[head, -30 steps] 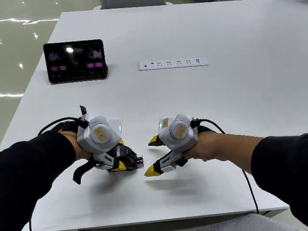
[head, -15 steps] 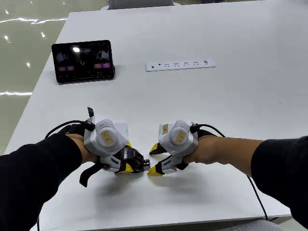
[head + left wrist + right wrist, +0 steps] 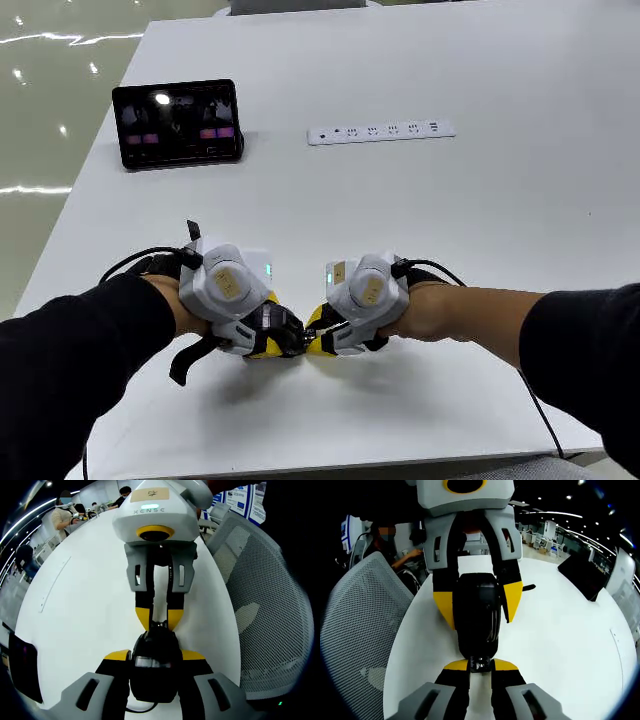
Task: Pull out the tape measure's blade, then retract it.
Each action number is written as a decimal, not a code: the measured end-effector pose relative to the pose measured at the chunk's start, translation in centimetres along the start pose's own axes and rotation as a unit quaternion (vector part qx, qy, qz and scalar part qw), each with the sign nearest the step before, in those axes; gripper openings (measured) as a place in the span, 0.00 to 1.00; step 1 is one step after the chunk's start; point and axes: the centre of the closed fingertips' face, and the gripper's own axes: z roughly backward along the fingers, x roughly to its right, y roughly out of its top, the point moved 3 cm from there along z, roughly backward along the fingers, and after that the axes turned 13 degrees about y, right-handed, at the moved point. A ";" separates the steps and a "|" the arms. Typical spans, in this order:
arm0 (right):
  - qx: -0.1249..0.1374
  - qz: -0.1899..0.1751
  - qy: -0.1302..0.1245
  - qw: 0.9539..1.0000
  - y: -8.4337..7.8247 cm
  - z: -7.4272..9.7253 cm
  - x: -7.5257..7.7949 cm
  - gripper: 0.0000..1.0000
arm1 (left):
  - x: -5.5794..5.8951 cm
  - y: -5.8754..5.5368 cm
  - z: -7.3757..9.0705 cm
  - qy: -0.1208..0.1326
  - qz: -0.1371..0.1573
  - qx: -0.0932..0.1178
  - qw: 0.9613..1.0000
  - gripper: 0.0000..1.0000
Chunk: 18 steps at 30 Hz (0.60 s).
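Tape measure (image 3: 152, 680) gripped in L tool (image 3: 155, 656), blade tip (image 3: 479, 661) pinched by R tool (image 3: 480, 668).

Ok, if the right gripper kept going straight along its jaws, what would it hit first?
The black tape measure, right ahead: the right gripper looks to pinch its blade hook, and the left gripper holds it from beyond.

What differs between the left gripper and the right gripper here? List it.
The left gripper is shut on the tape measure, on its black case; the right gripper pinches the small blade tip. The left gripper's jaws stand wide apart around the case; the right gripper's jaws are nearly together. Shared: yellow tips, facing each other low over the white table.
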 end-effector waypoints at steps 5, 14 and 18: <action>0.000 0.008 0.008 1.000 -0.1 0.1 0.1 0.12 | 0.0 0.0 0.0 0.000 0.002 0.000 1.000 0.31; -0.005 0.011 0.009 1.000 -0.3 0.3 0.0 0.11 | 0.0 0.0 0.0 0.000 0.009 -0.001 1.000 0.31; -0.002 -0.003 0.009 1.000 -0.3 0.3 0.1 0.10 | -0.1 -0.1 0.0 -0.001 0.010 0.001 1.000 0.31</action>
